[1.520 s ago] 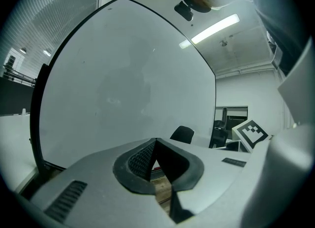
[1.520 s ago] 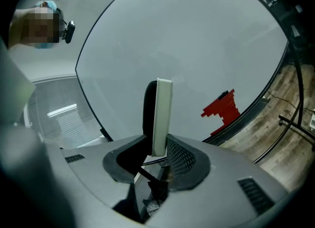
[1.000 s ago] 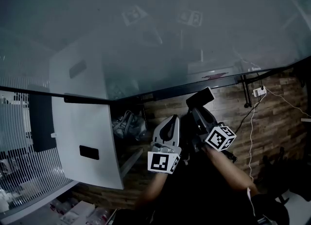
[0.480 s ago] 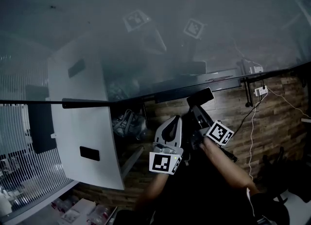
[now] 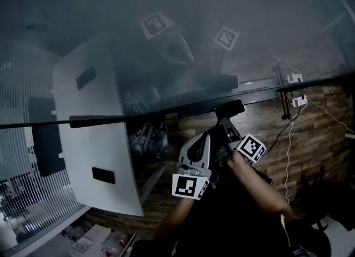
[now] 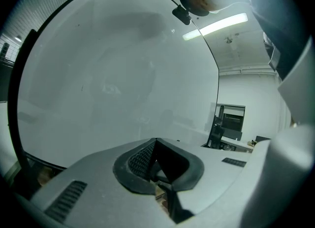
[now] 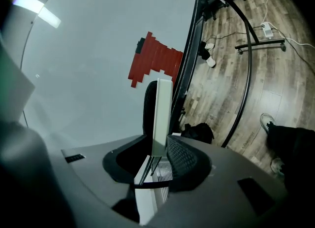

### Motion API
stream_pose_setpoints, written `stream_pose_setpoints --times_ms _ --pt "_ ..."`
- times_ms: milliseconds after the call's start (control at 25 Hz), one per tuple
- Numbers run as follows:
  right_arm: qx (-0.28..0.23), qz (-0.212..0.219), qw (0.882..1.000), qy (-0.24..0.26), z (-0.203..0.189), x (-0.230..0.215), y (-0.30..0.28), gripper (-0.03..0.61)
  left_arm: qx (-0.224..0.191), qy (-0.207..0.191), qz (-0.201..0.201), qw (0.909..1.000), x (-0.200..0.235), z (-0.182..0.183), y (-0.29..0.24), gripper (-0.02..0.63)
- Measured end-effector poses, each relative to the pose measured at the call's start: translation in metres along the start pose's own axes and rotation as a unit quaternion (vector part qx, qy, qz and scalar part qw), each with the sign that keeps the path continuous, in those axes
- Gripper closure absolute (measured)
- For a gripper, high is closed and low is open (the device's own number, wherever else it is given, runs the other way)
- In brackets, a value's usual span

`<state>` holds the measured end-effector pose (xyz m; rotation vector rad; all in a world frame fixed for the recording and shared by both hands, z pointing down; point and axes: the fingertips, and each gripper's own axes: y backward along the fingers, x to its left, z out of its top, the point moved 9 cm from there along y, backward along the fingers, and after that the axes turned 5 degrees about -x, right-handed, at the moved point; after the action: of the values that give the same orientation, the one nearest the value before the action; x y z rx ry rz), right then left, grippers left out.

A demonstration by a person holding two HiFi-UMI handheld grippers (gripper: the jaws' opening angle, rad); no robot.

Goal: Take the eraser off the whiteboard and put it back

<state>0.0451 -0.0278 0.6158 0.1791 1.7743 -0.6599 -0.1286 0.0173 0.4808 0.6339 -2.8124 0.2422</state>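
Eraser, look: a thin flat block is seen edge-on in the right gripper view (image 7: 161, 114), with a pale smooth face and a black layer behind it. In the head view only its dark end (image 5: 229, 108) is shown.
Eraser, place: it is held upright, close to the black lower frame (image 5: 166, 114) of the whiteboard (image 5: 166, 28). Whether the whiteboard is touched cannot be told.
Right gripper (image 7: 155, 158): the jaws are kept partly apart and are clamped on the eraser, one pad pressed on each broad face. In the head view this gripper (image 5: 228, 125) is found just under the whiteboard frame.
Left gripper (image 6: 156, 160): the jaws are brought together and nothing is held between them. The whiteboard (image 6: 113, 74) is faced but not touched. In the head view this gripper (image 5: 195, 145) is seen beside the right one, a little further from the whiteboard.
Pads: dark rubber with a fine cross-hatched surface is shown on both grippers; the bodies are of smooth grey plastic.
Whiteboard, surface: it is glossy and pale (image 7: 88, 74), and lamps are reflected in it.
Red patch (image 7: 155, 60): a flat shape with stepped edges is seen on the whiteboard, near its frame.
Floor (image 7: 256, 94): wood-look planks are laid beyond the whiteboard.
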Motion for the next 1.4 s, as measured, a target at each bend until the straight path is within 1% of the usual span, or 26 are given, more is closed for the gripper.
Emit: stream_pose_setpoints --times_ms 120,280,600,960,1400 --pt "-0.001 -0.007 1.0 -0.006 0.001 -0.004 -0.003 0.446 0.003 0.009 0.004 0.9999 0.0 0.001 -0.001 0.606" --pt "0.0 -0.012 0.999 -0.032 0.001 -0.01 -0.006 0.446 0.0 -0.005 0.004 1.0 0.003 0.001 -0.001 0.606" --pt "-0.004 -0.007 0.998 -0.07 0.001 -0.016 -0.013 0.446 0.001 -0.005 0.005 1.0 0.002 -0.002 0.001 0.606" --pt "-0.011 0.004 0.996 -0.085 0.002 -0.015 -0.021 0.443 0.003 -0.003 0.013 0.9999 0.004 0.0 0.007 0.606" --pt "0.003 0.021 0.994 -0.107 0.004 -0.02 -0.03 0.442 0.005 -0.002 0.014 0.9999 0.0 -0.003 0.012 0.606"
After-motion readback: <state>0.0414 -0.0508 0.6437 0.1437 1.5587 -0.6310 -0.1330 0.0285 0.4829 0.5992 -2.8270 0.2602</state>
